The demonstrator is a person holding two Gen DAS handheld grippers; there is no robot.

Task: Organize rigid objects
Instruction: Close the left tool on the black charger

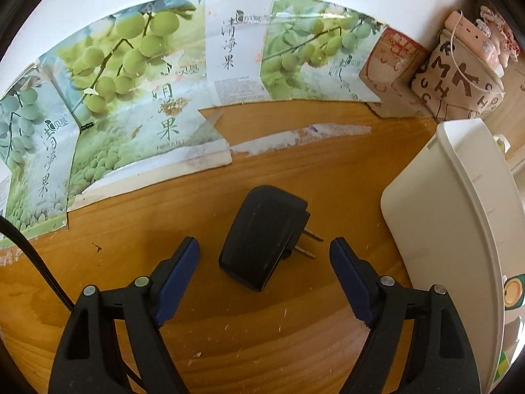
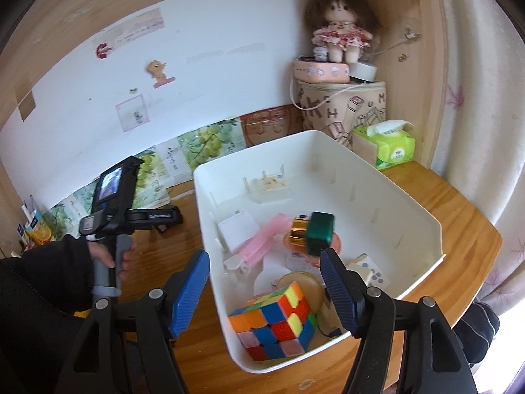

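Note:
A black plug adapter (image 1: pixel 262 236) lies on the wooden desk (image 1: pixel 295 164), its two prongs pointing right. My left gripper (image 1: pixel 264 248) is open, fingers on either side of the adapter and not touching it. The white bin (image 1: pixel 443 213) stands just to the right. In the right wrist view my right gripper (image 2: pixel 264 259) is open and empty above the near end of the white bin (image 2: pixel 410 210). The bin holds a Rubik's cube (image 2: pixel 275 321), a green and gold bottle (image 2: pixel 315 233), a pink case (image 2: pixel 259 243) and a white box (image 2: pixel 238 231). The left gripper's handle (image 2: pixel 111 226) shows at left.
Grape-print cardboard (image 1: pixel 131 105) lines the back of the desk. A patterned bag (image 2: pixel 344 111) with a doll (image 2: pixel 338 32) on top and a green tissue pack (image 2: pixel 387 144) stand behind the bin. The wooden shelf side (image 2: pixel 436 65) rises at right.

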